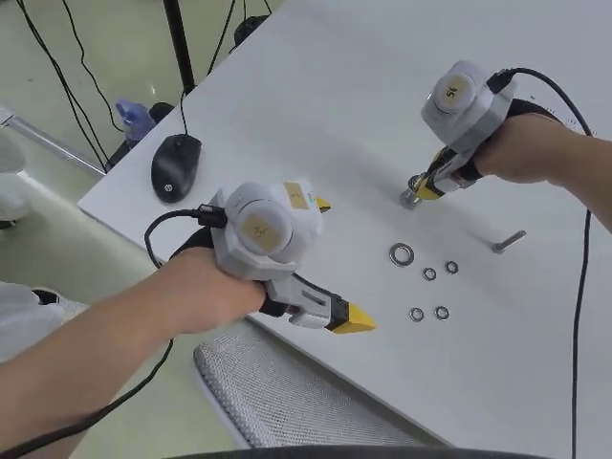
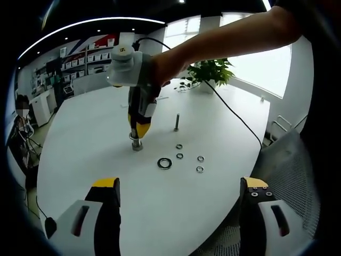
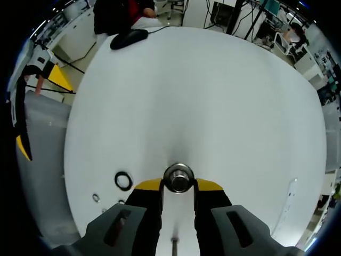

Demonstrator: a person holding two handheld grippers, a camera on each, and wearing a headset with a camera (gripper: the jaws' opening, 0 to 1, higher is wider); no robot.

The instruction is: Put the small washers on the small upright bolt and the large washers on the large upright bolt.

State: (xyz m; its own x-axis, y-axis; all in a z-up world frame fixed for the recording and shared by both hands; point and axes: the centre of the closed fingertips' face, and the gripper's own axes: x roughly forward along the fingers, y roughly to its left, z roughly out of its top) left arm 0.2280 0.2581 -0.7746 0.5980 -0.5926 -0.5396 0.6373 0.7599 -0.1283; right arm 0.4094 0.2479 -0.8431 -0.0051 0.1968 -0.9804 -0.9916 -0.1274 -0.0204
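The large upright bolt [image 1: 409,200] stands on the white table [image 1: 316,86]. My right gripper [image 1: 422,189] is directly over it, its jaws shut on a shiny ring that looks like a large washer [image 3: 179,177] at the bolt's top. Another large washer [image 1: 402,253] lies flat nearer me, with several small washers [image 1: 429,273] beside it. The small upright bolt [image 1: 510,241] stands to their right. My left gripper [image 1: 337,261] hovers open at the near table edge with nothing between its fingers, facing the washers [image 2: 179,156].
A black computer mouse [image 1: 176,165] sits at the table's left corner with cables on the floor behind it. A grey mesh chair seat [image 1: 277,392] lies below the near table edge. The person's arm reaches across above the right gripper [image 2: 139,128].
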